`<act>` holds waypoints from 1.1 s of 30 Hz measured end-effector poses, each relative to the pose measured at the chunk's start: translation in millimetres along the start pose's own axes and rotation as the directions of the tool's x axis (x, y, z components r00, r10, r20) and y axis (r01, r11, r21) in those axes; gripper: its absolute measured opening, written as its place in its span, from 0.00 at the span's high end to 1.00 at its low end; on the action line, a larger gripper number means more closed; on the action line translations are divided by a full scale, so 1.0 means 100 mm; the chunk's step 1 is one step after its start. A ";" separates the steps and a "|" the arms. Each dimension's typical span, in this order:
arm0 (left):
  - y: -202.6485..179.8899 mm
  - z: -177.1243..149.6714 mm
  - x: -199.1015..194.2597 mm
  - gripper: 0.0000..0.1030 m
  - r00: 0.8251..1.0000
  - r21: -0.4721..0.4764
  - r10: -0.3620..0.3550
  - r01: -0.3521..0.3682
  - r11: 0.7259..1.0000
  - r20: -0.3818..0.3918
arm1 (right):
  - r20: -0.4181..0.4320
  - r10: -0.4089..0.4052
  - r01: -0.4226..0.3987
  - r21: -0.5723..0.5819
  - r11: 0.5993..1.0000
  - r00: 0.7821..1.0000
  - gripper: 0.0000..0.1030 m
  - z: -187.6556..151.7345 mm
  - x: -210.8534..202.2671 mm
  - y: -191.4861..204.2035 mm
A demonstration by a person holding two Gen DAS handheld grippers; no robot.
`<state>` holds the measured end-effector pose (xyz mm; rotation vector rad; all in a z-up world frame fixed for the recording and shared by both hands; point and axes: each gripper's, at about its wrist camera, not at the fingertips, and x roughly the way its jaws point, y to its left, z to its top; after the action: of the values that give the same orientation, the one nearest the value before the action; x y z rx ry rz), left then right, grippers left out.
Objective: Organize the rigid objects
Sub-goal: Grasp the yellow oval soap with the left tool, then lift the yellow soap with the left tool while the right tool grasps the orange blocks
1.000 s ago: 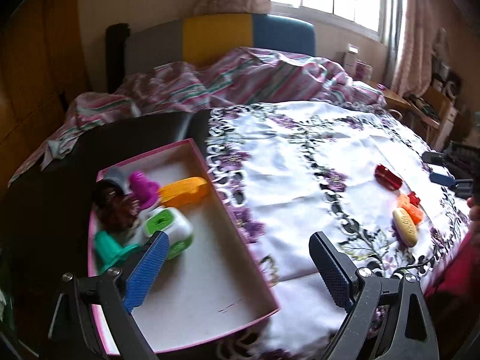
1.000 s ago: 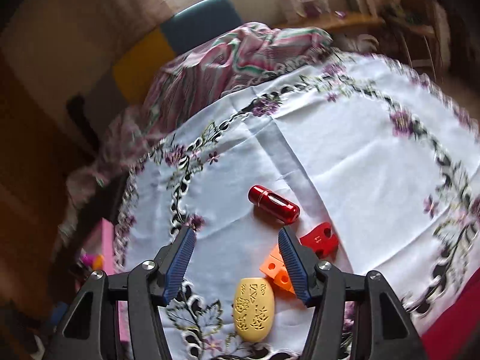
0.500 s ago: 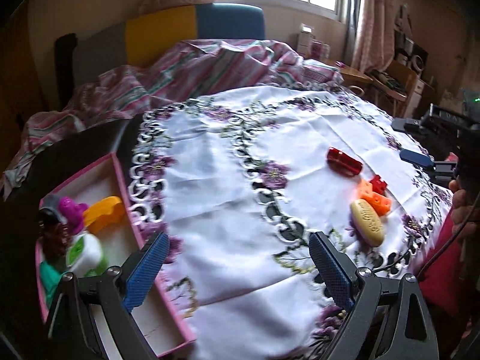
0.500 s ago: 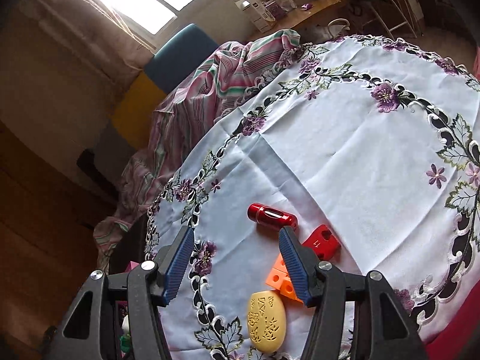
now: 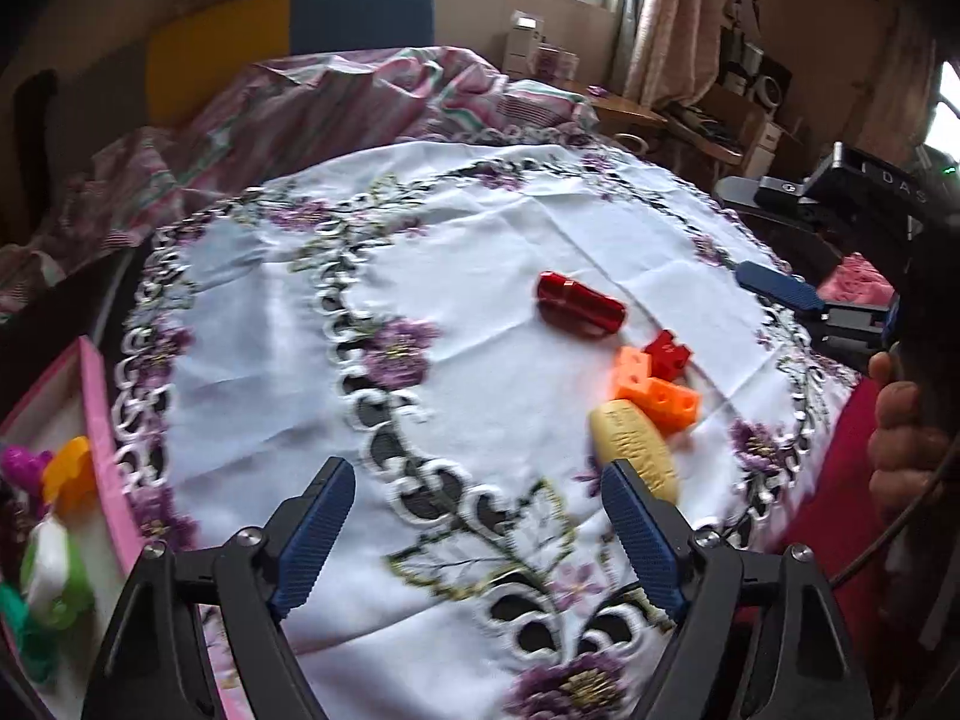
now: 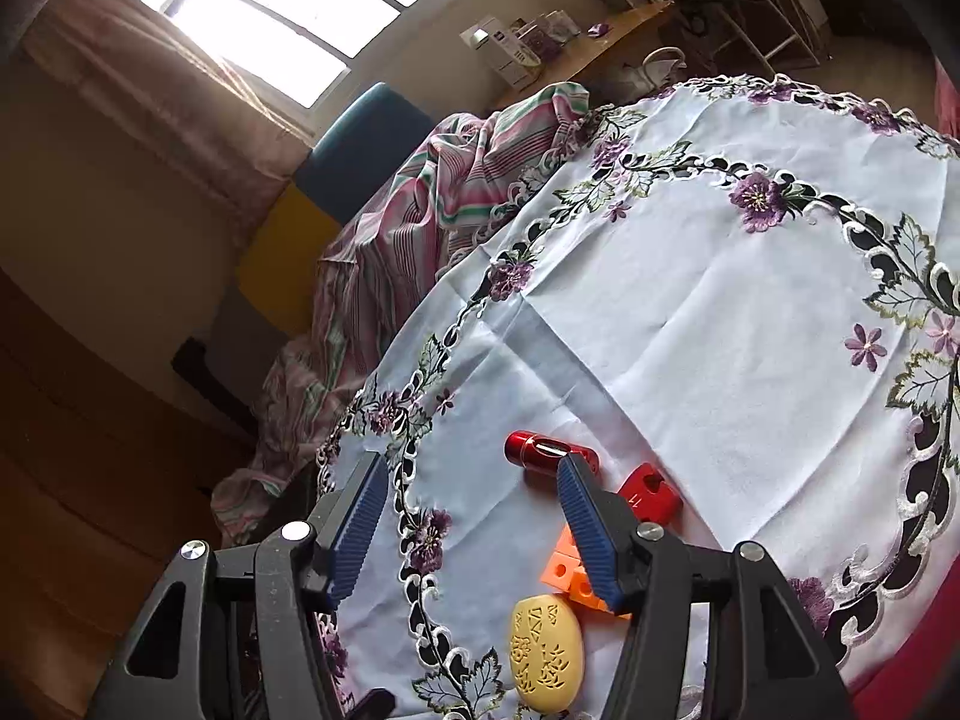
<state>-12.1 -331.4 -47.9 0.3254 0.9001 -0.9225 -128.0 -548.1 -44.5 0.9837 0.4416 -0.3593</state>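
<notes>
A red cylinder (image 5: 579,303), a small red block (image 5: 667,353), an orange block piece (image 5: 657,393) and a yellow oval piece (image 5: 633,450) lie together on the white embroidered tablecloth (image 5: 480,276). My left gripper (image 5: 480,534) is open and empty, low over the cloth, left of the yellow oval. My right gripper (image 6: 471,519) is open and empty above the same group: red cylinder (image 6: 549,451), red block (image 6: 651,495), orange piece (image 6: 570,576), yellow oval (image 6: 546,654). It shows at the right edge of the left wrist view (image 5: 780,294).
A pink-rimmed box (image 5: 99,420) at the table's left edge holds several coloured toys (image 5: 54,516). A striped blanket on a bed (image 5: 336,102) lies behind the table. A desk with clutter (image 5: 708,120) stands at the back right.
My left gripper has swung right from the pink box toward the group of pieces. My right gripper has tilted upward, staying over the same pieces.
</notes>
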 end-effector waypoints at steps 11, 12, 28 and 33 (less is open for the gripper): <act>-0.56 0.15 0.58 0.29 0.978 0.049 -0.144 0.153 0.987 -0.151 | -0.008 0.018 -0.017 0.005 1.000 1.000 0.42 0.00 0.02 -0.01; -0.59 0.16 0.67 0.31 0.973 0.040 -0.150 0.159 0.987 -0.173 | -0.008 0.018 -0.018 0.005 1.000 1.000 0.42 0.00 0.02 -0.01; 0.04 -0.30 0.39 0.62 0.989 -0.013 -0.044 0.042 0.999 -0.138 | -0.160 -0.088 0.076 -0.076 0.994 0.983 0.42 -0.08 0.32 0.07; 0.29 -0.43 0.30 0.66 0.993 -0.065 -0.016 0.009 0.998 -0.114 | -0.308 -0.182 0.142 -0.146 0.979 0.934 0.42 -0.20 0.62 0.10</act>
<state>-2.7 -305.1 -101.1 0.3205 1.0363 -0.8914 -74.0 -531.8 -78.5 0.8901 0.8359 -0.3171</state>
